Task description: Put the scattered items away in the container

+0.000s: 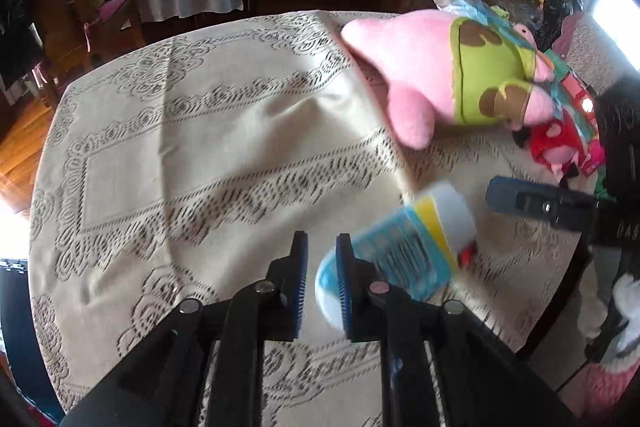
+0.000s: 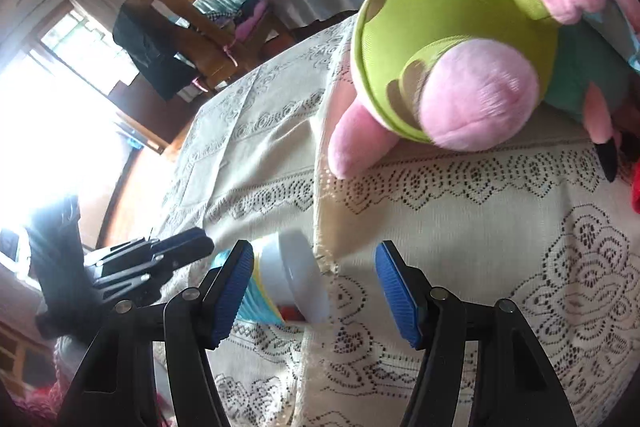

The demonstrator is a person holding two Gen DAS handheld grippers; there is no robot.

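1. The left tool [image 1: 322,287] hovers over the lace-covered bench [image 1: 208,131], its blue pads parted by a narrow gap with only cloth showing between them
2. A blue, yellow and white bottle [image 1: 404,251] lies on its side on the bench, blurred, just beside the left tool's right pad; whether it touches the pad cannot be told
3. The right tool [image 2: 316,291] has its pads spread wide; the bottle's white cap [image 2: 298,275] sits near its left pad, not pinched
4. A pink plush in green shorts [image 1: 448,75] lies toward the bench's far edge, against a heap of other toys [image 1: 560,143]
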